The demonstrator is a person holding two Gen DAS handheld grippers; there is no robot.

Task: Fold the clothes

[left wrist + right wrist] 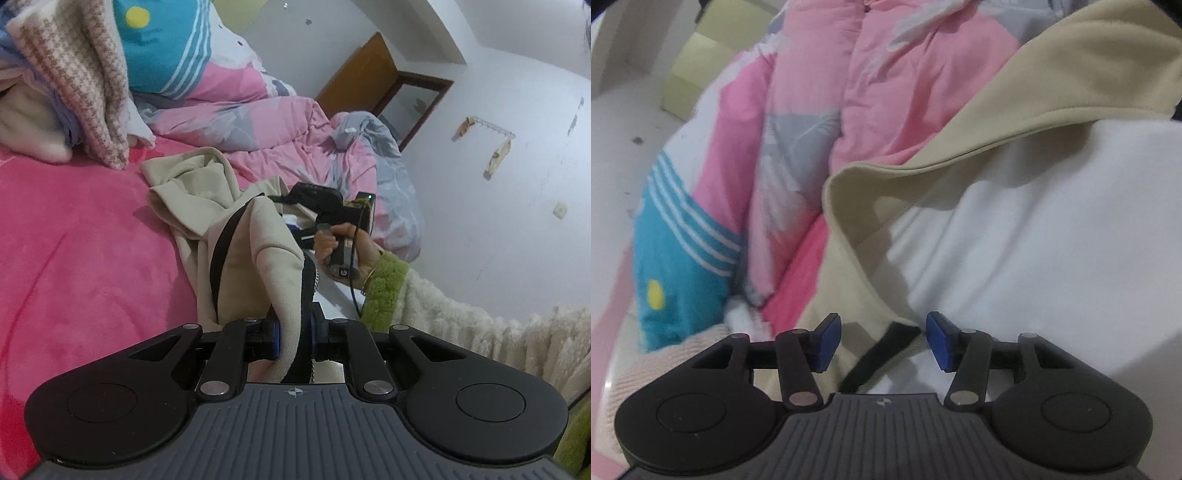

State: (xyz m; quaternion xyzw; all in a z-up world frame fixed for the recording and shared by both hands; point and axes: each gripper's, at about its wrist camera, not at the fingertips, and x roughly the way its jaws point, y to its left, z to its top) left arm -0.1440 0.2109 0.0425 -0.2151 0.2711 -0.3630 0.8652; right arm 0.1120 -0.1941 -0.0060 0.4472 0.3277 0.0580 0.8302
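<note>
On fuzzy pink bedspread, soft beige garment (black-trimmed) lies crumpled.

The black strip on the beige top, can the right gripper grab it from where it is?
Probably yes. The right gripper is open, and the black strip on the beige top lies right between its fingers with nothing covering it.

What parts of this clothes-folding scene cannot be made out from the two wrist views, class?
- Beige garment: its type and full shape, bunched in the left view and cut off by the edge in the right.
- Left gripper: the held fabric covers how its fingers meet.
- Right gripper: its fingers, hidden behind the garment in the left view.
- Quilt print: blurred in the right view.
</note>
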